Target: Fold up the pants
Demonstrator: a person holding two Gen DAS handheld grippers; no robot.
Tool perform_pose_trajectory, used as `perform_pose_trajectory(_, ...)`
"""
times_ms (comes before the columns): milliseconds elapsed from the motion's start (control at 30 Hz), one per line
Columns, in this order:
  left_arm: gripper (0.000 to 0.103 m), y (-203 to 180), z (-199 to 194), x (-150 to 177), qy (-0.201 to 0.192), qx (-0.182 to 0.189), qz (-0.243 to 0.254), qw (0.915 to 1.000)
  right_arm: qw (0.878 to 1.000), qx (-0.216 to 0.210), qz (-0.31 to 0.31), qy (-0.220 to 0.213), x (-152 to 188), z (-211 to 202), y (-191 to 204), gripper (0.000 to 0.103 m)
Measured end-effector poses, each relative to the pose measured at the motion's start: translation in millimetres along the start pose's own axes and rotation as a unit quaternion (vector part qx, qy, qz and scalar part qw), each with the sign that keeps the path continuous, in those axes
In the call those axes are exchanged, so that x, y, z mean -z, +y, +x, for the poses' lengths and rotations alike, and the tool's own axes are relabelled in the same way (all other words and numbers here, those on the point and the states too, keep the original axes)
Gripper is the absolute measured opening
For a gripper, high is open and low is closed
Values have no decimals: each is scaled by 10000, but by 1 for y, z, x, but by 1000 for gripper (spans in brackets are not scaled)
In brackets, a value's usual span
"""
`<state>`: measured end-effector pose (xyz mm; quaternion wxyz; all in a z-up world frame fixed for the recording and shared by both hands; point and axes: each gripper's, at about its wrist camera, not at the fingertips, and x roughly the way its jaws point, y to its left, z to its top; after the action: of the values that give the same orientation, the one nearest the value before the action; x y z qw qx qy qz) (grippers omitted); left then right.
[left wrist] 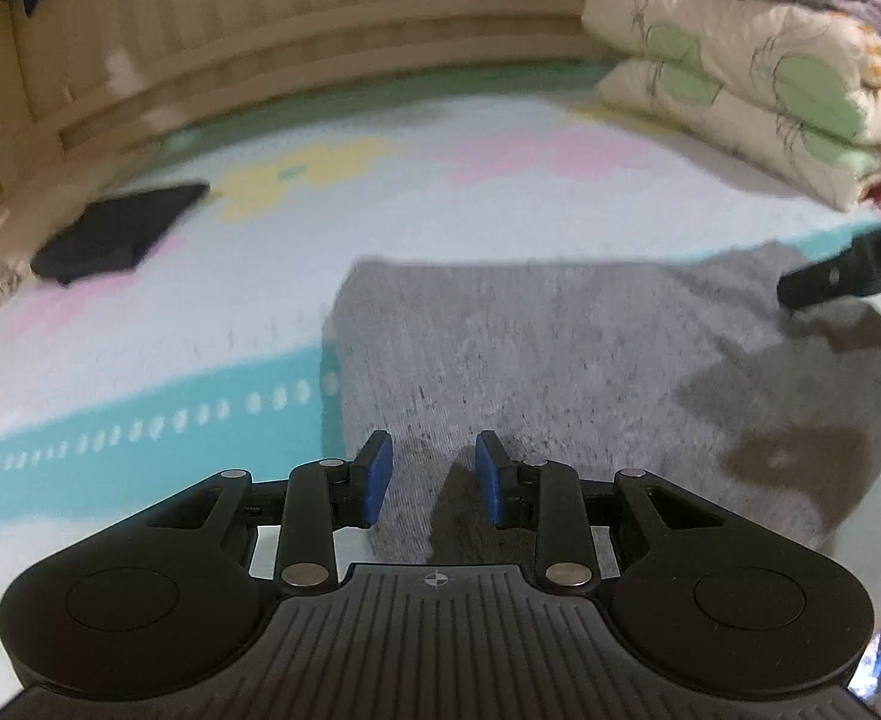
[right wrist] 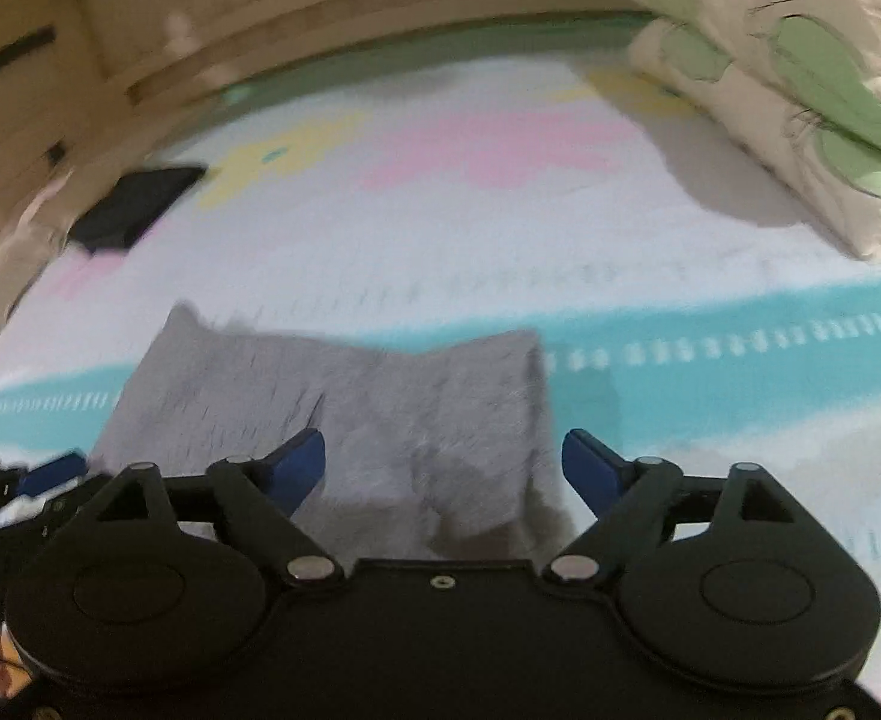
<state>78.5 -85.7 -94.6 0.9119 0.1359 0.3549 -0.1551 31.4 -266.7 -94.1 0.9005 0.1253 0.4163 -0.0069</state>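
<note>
The bed (left wrist: pixel 500 192), covered by a pastel sheet with a teal stripe, carries all items. A folded quilt (left wrist: pixel 758 72) with green patches is stacked at the far right corner. The grey pants (left wrist: pixel 560 360), folded into a compact block, lie near the front edge across the teal stripe. A black folded item (left wrist: pixel 116 234) lies well apart near the far left edge. The left gripper (left wrist: pixel 433 477) is over the pants' near edge, jaws parted narrowly with fabric between them. The right gripper (right wrist: pixel 443 468) is released, jaws spread wide above the pants (right wrist: pixel 344 396).
</note>
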Motion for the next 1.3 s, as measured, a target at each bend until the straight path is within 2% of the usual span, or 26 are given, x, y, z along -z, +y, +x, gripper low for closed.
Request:
perform_pose_trajectory(67,32,-5,11,2,264,-53,130,9996,9993,68,-92,368,7,17,2,88)
perform_pose_trajectory(100,32,-8,12,3,174,-124,187,9996,9976,141,-93,668,11,27,3,90)
perform_pose_trajectory(133,32,-10,13,3,174,-178,201,9995,9964,182,-28,829,15,36,2,96)
perform_pose_trajectory(167,32,-10,13,2,191,-202,164,9995,9968,186,58,782,17,41,0,103)
perform_pose_trajectory(333,32,-3,12,1,184,-122,-67,9997,9957,-1,329,868,14,48,-16,103)
perform_pose_trajectory(433,32,4,4,-3,222,-66,-158,9996,9965,47,265,796,16,45,-14,103)
perform_pose_trajectory(533,32,12,-11,-7,161,147,-495,9985,9958,96,461,785,15,36,-17,102)
perform_pose_trajectory(600,32,12,-25,-5,103,278,-517,9982,9964,293,579,548,14,21,-18,101)
perform_pose_trajectory(700,32,2,-40,-1,65,373,-287,9989,9989,444,167,24,13,-9,-7,101)
perform_pose_trajectory(800,32,-9,-38,4,358,581,-259,9973,9996,167,-200,-100,18,-29,8,101)
perform_pose_trajectory(900,32,-15,-30,11,608,554,-366,9959,9980,1,-630,102,30,-33,28,101)
perform_pose_trajectory(967,33,-16,-26,11,649,519,-380,9958,9950,132,-940,326,39,-27,37,102)
perform_pose_trajectory(1067,33,-16,-22,7,817,526,-499,9940,9882,337,-1158,942,53,-4,40,103)
perform_pose_trajectory(1300,33,-15,-19,5,942,441,-650,9924,9876,318,-1203,955,53,-1,39,103)
